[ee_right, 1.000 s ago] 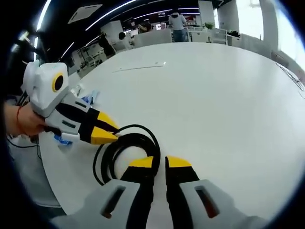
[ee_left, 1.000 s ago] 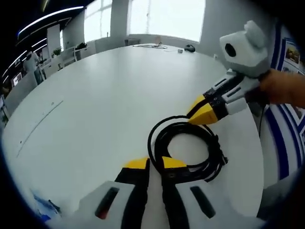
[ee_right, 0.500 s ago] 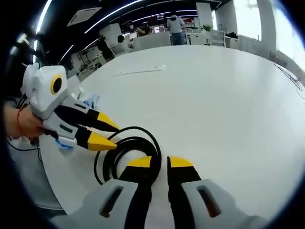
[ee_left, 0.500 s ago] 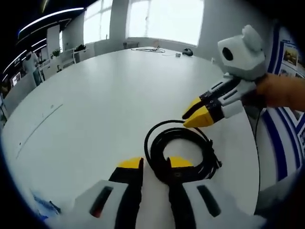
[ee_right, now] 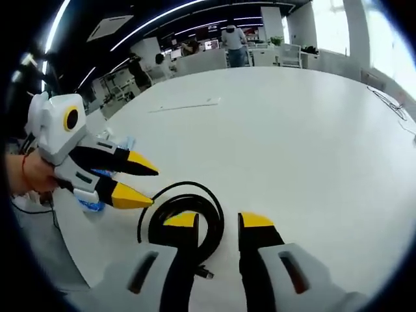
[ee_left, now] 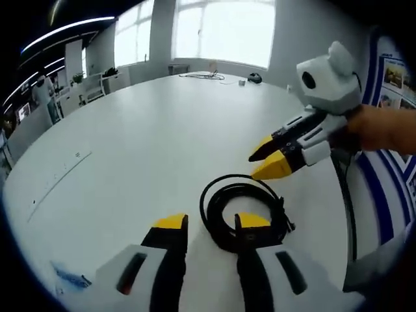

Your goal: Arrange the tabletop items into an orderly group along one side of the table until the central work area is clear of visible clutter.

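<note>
cable: coiled black cable point(ee_left: 242, 214) lying on the white table point(ee_left: 143, 143) near its edge
left gripper point(ee_left: 211, 223): jaws apart, empty
right gripper point(ee_right: 218, 221): jaws apart, empty
handling: likely light, floppy; pinch across bundled loops

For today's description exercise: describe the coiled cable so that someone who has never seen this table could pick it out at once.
Start at the big white round table, then go to its near edge where the two yellow-tipped grippers meet. The coiled cable lies there: a black loop, the one dark thing on that bare white patch.
</note>
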{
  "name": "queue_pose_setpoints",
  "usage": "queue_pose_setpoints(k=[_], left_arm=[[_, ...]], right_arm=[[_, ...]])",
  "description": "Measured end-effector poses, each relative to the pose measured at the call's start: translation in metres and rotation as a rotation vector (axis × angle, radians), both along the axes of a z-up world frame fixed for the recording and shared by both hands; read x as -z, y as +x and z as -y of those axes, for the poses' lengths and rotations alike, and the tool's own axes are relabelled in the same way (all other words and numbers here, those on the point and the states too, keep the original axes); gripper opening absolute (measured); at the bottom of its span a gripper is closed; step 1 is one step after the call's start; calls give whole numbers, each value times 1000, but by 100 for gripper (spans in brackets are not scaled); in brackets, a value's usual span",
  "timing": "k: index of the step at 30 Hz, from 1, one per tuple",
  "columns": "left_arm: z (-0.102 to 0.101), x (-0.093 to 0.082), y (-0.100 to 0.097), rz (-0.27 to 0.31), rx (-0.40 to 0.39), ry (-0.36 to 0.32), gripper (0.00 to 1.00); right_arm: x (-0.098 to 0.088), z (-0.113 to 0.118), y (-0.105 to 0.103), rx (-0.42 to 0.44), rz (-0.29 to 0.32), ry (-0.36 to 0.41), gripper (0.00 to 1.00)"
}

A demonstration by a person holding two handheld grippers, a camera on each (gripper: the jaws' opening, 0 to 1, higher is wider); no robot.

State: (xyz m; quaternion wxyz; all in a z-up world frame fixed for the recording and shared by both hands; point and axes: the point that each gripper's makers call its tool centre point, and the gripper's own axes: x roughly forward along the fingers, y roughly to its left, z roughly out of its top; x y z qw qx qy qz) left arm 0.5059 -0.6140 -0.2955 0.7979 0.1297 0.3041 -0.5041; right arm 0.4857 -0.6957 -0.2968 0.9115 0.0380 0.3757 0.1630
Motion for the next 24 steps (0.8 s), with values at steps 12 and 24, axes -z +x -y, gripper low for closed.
queue_pose_setpoints(k=[12, 24], left_arm=[[-15, -23, -2, 29, -3, -22, 36], [-37, -48, -9, 52, 7, -33, 46]], right_arm=[[-21, -12, -11, 35, 9, 29, 39], [-43, -14, -24, 157, 19, 98, 53]])
